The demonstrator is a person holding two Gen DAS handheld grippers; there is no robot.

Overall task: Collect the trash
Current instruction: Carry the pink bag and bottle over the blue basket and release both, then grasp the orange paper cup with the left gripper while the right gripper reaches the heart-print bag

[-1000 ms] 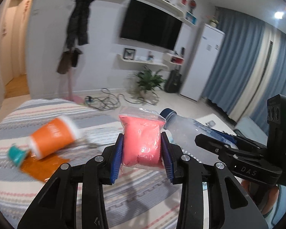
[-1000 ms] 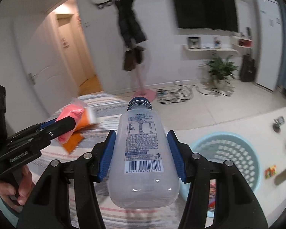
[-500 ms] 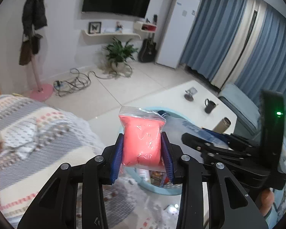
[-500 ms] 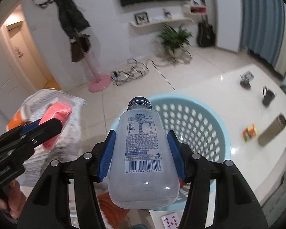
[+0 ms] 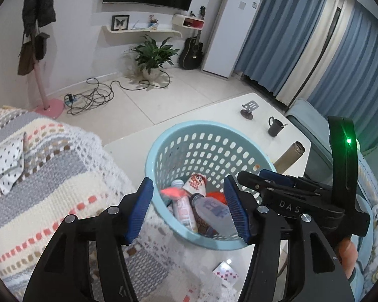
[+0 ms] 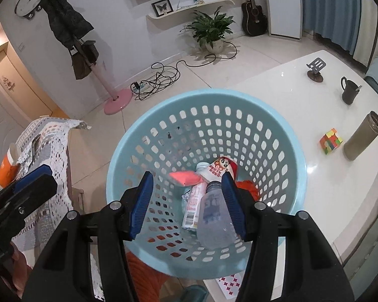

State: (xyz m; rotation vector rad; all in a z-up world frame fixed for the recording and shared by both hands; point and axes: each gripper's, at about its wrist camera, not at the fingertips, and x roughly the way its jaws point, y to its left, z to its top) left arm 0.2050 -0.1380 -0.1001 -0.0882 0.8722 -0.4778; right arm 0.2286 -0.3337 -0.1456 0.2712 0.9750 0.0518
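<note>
The pink bag (image 6: 185, 178) lies inside the light blue basket (image 6: 284, 136), blurred in both views, so its edges are hard to make out; it sits against a snack packet with a cartoon face (image 6: 220, 168) and above a pale bottle with a barcode label (image 6: 192, 207). The clear plastic bottle (image 6: 214, 220) rests in the basket too, cap pointing toward the far wall, its right side hidden behind the blue pad of the right tool (image 6: 187, 205). That tool is spread wide and empty over the basket's near side, and its black frame covers the basket's near rim. From the left wrist view the left tool (image 5: 189, 209) is likewise released with nothing between its pads, and the same heap shows through the gap: pink bag (image 5: 172, 191), snack packet (image 5: 195, 183), clear bottle (image 5: 211, 214). Something orange-red (image 6: 248, 187) lies under the heap, mostly buried, and cannot be identified. The right tool (image 5: 287, 196) crosses the basket's right rim in the left view and hides that part. The basket stands on a white desk (image 6: 277, 85), its left side overhanging the desk's edge, beside a knitted striped blanket (image 5: 50, 176). Further out on the desk are a dark mug (image 6: 349, 91), a cylindrical flask (image 6: 361, 136) lying down, a colour cube (image 6: 330, 141) and a small stand (image 6: 315, 69). Playing cards (image 6: 229, 283) poke out below the basket, partly cut off by the tool. An orange container (image 6: 6, 168) sits at the left edge, half hidden.
</note>
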